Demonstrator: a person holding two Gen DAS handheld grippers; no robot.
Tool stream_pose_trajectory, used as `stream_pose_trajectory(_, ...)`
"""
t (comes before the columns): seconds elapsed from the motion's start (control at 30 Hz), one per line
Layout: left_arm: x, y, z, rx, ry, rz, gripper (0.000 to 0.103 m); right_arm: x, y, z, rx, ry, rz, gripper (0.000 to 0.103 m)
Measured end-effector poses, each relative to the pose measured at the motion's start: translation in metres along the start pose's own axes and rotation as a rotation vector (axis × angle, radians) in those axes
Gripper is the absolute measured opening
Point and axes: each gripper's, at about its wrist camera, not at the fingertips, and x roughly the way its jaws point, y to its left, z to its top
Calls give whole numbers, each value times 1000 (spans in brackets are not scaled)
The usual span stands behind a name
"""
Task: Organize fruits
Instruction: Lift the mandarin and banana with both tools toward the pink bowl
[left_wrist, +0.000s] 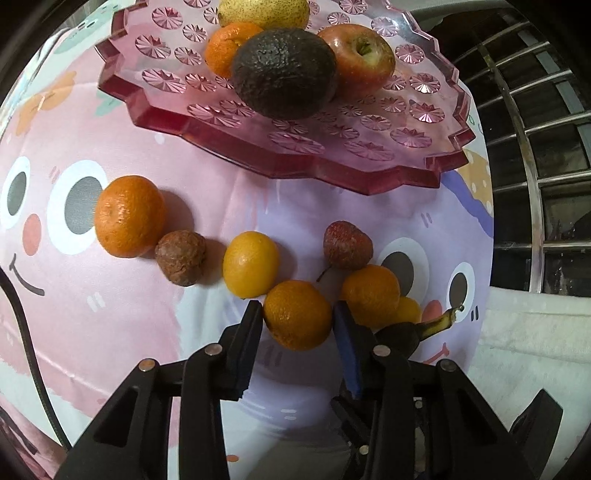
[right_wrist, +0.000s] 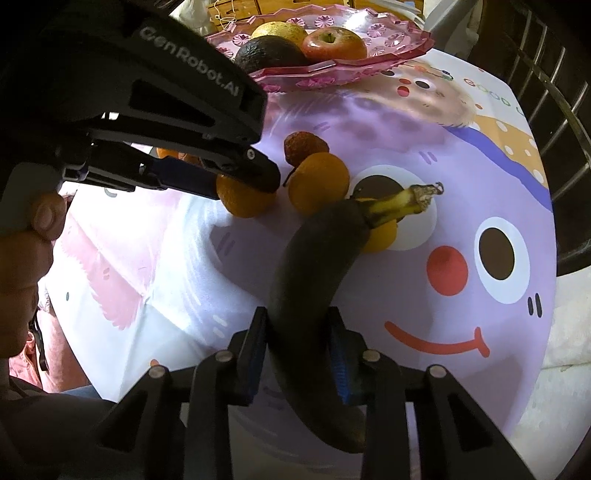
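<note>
Pink plate (left_wrist: 424, 162) at the desk's (right_wrist: 147, 258) far end. Blackened banana (right_wrist: 314, 266) on the desk, stem aimed away, clamped in right gripper (right_wrist: 297, 354). Left gripper (left_wrist: 297, 325), angled steeply down, pinching a tangerine (left_wrist: 297, 314).

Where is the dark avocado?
In the left wrist view, the avocado sits on the pink plate, between a mandarin and an apple.

Blackened banana (right_wrist: 314, 295) lies lengthwise on the cloth, stem away; small mandarin (left_wrist: 297, 314) sits among loose citrus
</note>
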Motion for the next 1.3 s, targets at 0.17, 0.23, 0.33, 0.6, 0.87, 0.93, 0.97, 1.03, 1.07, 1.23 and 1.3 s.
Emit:
stream_pose_trajectory(0.17, -14, 2, -5, 26, -16, -13, 37, -4, -7, -1, 27, -15, 21, 29)
stream_pose_trajectory(0.23, -22, 3, -8, 38, -24, -17, 37, -6, -8, -2, 45, -20, 32, 29)
stream_pose_trajectory(0.33, -36, 4, -12, 55, -40, -21, 37, -13, -11, -4, 82, -37, 72, 28)
stream_pose_trajectory(0.6, -81, 15, -16, 91, -99, -24, 37, -38, -12, -6, 145, -129, 140, 28)
stream_pose_trajectory(0.87, -117, 27, -4, 91, -131, -22, 37, -66, -12, 10, 184, -211, 130, 28)
stream_pose_trajectory(0.93, -124, 29, 0, 92, -132, -17, 37, -76, -13, 16, 191, -237, 135, 28)
stream_pose_trajectory(0.97, -128, 31, 2, 95, -133, -15, 37, -82, -13, 20, 191, -250, 136, 28)
stream_pose_trajectory(1.03, -133, 32, 7, 101, -139, -15, 37, -90, -15, 26, 202, -268, 144, 28)
stream_pose_trajectory(1.07, -137, 33, 10, 106, -145, -17, 37, -94, -16, 31, 211, -280, 146, 28)
stream_pose_trajectory(1.23, -153, 37, 33, 136, -179, -11, 37, -107, -18, 55, 241, -325, 130, 28)
stream_pose_trajectory(1.3, -158, 38, 45, 148, -187, -10, 37, -110, -20, 67, 254, -340, 110, 28)
